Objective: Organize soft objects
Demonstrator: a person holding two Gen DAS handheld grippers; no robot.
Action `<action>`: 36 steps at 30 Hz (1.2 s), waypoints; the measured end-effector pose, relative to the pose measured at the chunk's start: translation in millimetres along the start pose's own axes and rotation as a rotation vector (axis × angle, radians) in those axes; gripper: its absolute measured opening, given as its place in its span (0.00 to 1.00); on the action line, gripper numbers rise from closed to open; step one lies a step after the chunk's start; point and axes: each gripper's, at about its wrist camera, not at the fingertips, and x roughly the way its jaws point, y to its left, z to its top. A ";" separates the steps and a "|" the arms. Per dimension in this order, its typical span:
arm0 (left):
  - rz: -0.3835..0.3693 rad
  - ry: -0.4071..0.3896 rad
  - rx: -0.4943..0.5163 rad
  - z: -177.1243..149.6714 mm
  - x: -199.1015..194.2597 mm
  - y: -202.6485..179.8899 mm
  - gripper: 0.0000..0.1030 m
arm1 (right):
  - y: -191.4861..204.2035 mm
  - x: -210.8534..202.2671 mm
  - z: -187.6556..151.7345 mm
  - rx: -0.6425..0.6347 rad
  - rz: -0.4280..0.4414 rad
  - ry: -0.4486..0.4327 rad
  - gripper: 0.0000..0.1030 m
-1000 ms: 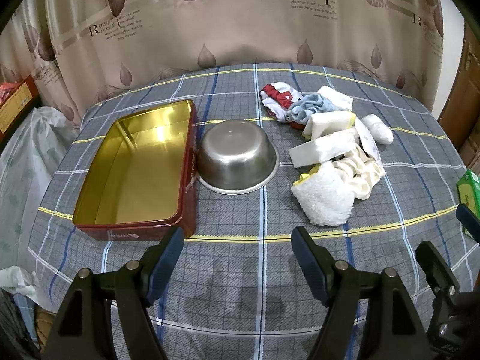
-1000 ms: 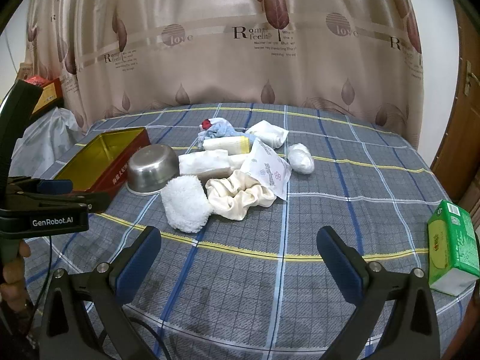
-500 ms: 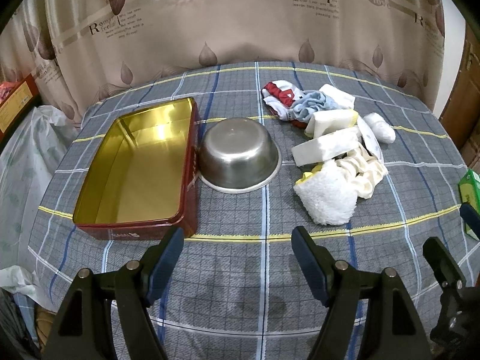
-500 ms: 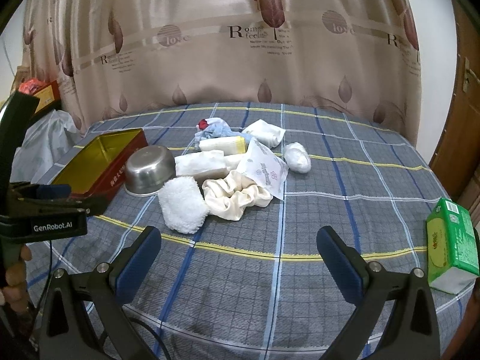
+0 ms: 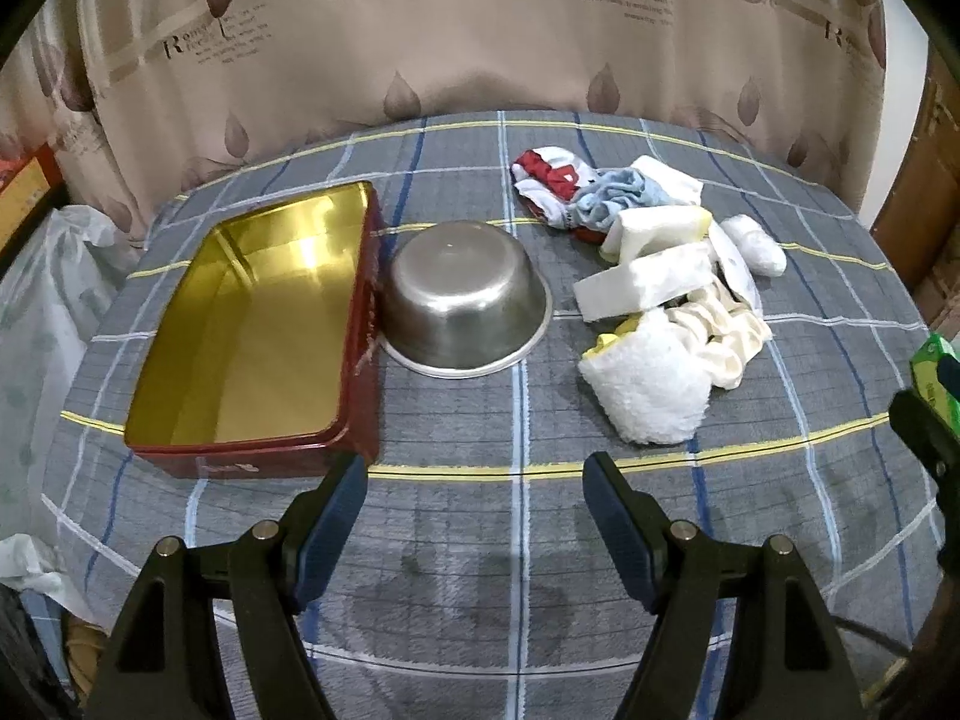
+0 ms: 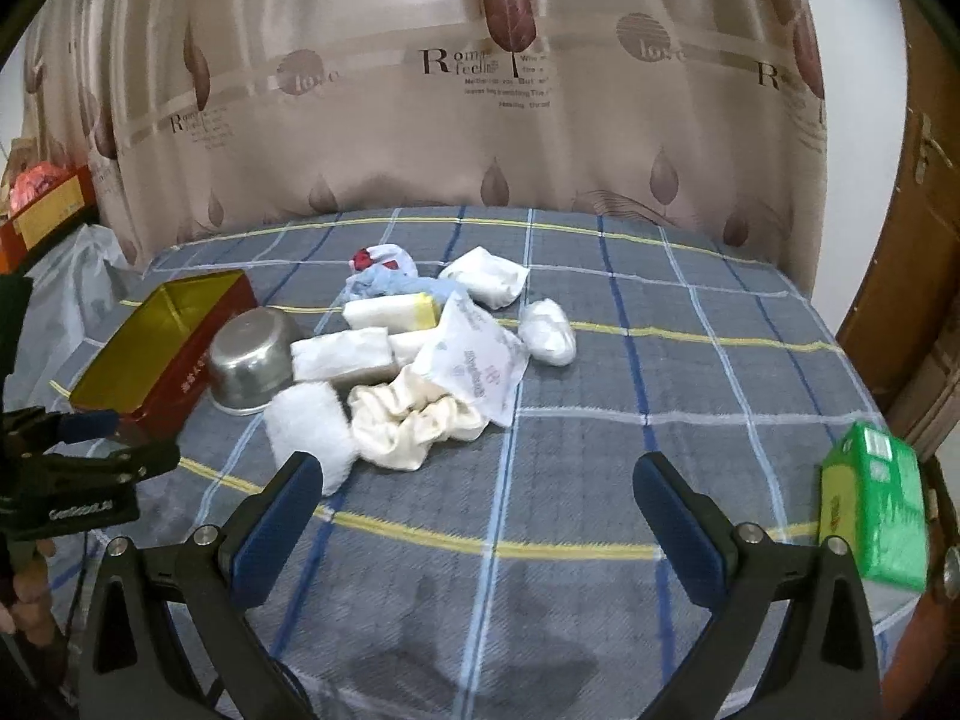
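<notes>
1. Both my grippers, left gripper (image 5: 474, 507) and right gripper (image 6: 474, 501), hover with fingers released, holding nothing.
2. Heap of soft white cloths and packets (image 6: 420, 372) lies mid-surface, beside the upturned steel bowl (image 5: 465, 300).
3. Nothing sorted yet, I judge; next I reach the fluffy white towel (image 5: 648, 384) for the open gold-lined red tin (image 5: 252, 330).

R gripper (image 6: 474, 504) jaws wide apart, empty, over cloth near soft pile (image 6: 420, 360).

Left gripper (image 5: 474, 507) is hovering low, jaws spread wide, blue-padded fingers (image 5: 333, 507) gripping nothing. Right gripper (image 6: 471, 507) is hanging likewise, jaws wide apart and empty. Relative to the right gripper, the left gripper's body is showing at far left, a hand (image 6: 27, 594) wrapping its handle.
</notes>
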 end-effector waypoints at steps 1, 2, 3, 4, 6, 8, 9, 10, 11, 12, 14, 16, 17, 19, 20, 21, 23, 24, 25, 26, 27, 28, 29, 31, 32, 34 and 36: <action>-0.010 0.006 -0.001 1.4 1.3 -0.7 0.74 | -1.2 3.5 4.8 -0.020 -0.010 0.003 1.00; -0.021 0.011 -0.003 2.7 2.7 -1.4 0.74 | -2.3 7.2 8.9 -0.036 -0.020 0.005 1.00; -0.043 0.017 -0.007 4.5 4.4 -2.1 0.74 | -4.1 10.4 12.1 -0.043 -0.026 0.005 1.00; -0.062 0.024 -0.008 5.9 5.7 -2.9 0.74 | -5.5 14.5 15.3 -0.050 -0.029 0.005 1.00; -0.099 0.037 0.006 10.6 10.1 -9.5 0.74 | -9.6 24.2 20.5 -0.047 -0.025 0.009 1.00; -0.111 0.039 0.034 14.3 14.1 -19.9 0.74 | -14.9 33.2 24.5 -0.029 -0.014 0.015 1.00; -0.118 0.044 0.052 17.1 17.5 -26.1 0.74 | -18.9 38.9 25.8 -0.013 -0.005 0.022 1.00; -0.125 0.052 0.066 19.5 21.6 -32.2 0.74 | -21.8 42.4 25.9 -0.005 -0.003 0.025 1.00; -0.137 0.064 0.081 22.5 27.1 -38.9 0.74 | -24.3 45.0 26.2 -0.001 -0.004 0.026 1.00; -0.150 0.073 0.091 25.4 32.5 -44.2 0.74 | -27.2 47.4 25.0 0.001 -0.008 0.027 1.00; -0.158 0.079 0.093 31.1 41.7 -51.8 0.74 | -32.8 51.7 22.1 0.013 -0.011 0.037 1.00; -0.160 0.075 0.088 36.4 49.2 -56.2 0.74 | -39.8 56.4 19.4 0.042 0.009 0.057 1.00; -0.156 0.074 0.081 39.2 53.4 -57.5 0.74 | -41.5 57.7 18.5 0.051 0.017 0.063 1.00; -0.162 0.078 0.068 43.2 61.1 -59.2 0.74 | -45.0 61.9 17.8 0.071 0.039 0.081 1.00; -0.164 0.084 0.060 45.7 65.5 -59.7 0.74 | -45.6 63.0 16.9 0.075 0.045 0.085 1.00; -0.169 0.086 0.051 47.4 68.7 -60.0 0.74 | -45.8 64.5 16.1 0.078 0.053 0.090 1.00; -0.172 0.094 0.042 50.3 75.8 -61.7 0.74 | -45.3 67.5 13.9 0.080 0.071 0.106 1.00; -0.176 0.096 0.041 51.1 79.2 -63.0 0.74 | -44.8 70.4 13.2 0.081 0.083 0.119 1.00; -0.175 0.100 0.042 51.5 82.5 -64.3 0.74 | -44.8 71.8 11.7 0.083 0.088 0.126 1.00; -0.170 0.108 0.047 51.6 86.6 -66.4 0.74 | -44.8 73.2 10.8 0.086 0.095 0.133 1.00; -0.170 0.116 0.053 51.7 90.6 -68.5 0.74 | -44.6 74.8 10.2 0.087 0.102 0.140 1.00; -0.171 0.120 0.055 51.0 92.9 -69.9 0.74 | -44.9 76.7 9.8 0.088 0.107 0.148 1.00; -0.168 0.121 0.055 50.6 95.8 -71.7 0.74 | -45.2 77.9 9.7 0.089 0.107 0.154 1.00; -0.177 0.120 0.060 49.9 99.1 -75.1 0.74 | -46.7 80.3 9.1 0.090 0.107 0.163 1.00; -0.183 0.118 0.063 49.3 100.0 -76.1 0.74 | -47.7 80.9 8.5 0.094 0.108 0.167 1.00; -0.196 0.105 0.071 47.5 100.0 -76.6 0.51 | -50.5 83.3 8.1 0.109 0.114 0.178 1.00; -0.235 0.076 0.077 42.8 94.4 -74.5 0.45 | -51.9 85.3 6.8 0.116 0.115 0.184 1.00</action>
